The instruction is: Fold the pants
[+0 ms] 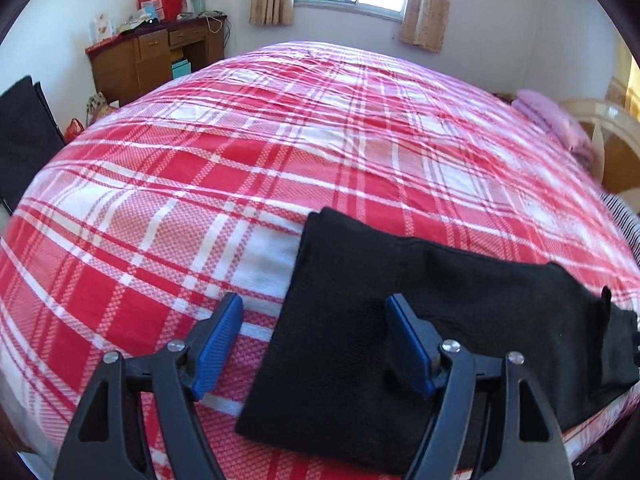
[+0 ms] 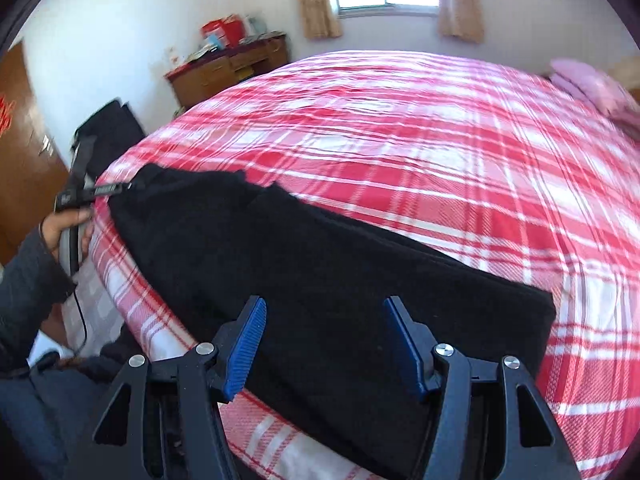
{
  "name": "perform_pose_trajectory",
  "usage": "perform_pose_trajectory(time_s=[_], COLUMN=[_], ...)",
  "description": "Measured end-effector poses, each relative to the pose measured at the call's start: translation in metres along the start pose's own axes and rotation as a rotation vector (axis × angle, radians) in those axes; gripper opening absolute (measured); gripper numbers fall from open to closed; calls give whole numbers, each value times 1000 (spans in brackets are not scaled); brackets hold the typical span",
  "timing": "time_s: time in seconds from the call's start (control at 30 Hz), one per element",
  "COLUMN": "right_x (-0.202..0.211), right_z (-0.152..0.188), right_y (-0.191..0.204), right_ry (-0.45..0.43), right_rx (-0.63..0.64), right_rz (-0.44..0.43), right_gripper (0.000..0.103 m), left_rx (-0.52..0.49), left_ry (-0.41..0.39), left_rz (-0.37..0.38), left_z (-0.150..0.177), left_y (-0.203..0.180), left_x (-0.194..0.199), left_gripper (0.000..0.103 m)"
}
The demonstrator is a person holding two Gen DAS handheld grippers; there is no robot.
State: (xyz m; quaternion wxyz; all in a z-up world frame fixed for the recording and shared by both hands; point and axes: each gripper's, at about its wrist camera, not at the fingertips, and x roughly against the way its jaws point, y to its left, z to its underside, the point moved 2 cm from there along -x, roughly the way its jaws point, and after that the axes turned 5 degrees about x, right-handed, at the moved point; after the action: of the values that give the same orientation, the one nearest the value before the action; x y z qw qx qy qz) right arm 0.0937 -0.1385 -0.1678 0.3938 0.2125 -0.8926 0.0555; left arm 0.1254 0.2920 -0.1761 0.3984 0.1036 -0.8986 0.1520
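Black pants (image 1: 360, 320) lie folded flat along the near edge of the bed (image 1: 280, 140). We hold our left gripper (image 1: 314, 338) above their left end and our right gripper (image 2: 324, 340) above their right half, both with jaws apart and holding nothing. Beyond the bed stands a desk (image 1: 152, 56).

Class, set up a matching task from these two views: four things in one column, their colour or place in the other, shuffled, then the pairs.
Things:
1. pants
2. bed cover
3. pillow
4. desk

Descriptions:
A. brown wood, against the far wall
B. pink, at the right end of the bed
C. black, lying at the near edge of the bed
D. red and white plaid

Pairs: 1-C, 2-D, 3-B, 4-A
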Motion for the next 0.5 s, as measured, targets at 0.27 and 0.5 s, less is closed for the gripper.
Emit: perform_pose_trajectory(time_s=[0.27,0.5], right_x=[-1,-3], right_z=[1,5], right_y=[-16,-22], right_ry=[-28,-33], right_rx=[-94,-116], right_rz=[3,19], right_gripper=[62,62], left_rx=[12,61], left_ry=[48,71], left_rz=[66,152], left_z=[-3,-6], left_y=[9,8], left_x=[-1,9], left_gripper=[54,19])
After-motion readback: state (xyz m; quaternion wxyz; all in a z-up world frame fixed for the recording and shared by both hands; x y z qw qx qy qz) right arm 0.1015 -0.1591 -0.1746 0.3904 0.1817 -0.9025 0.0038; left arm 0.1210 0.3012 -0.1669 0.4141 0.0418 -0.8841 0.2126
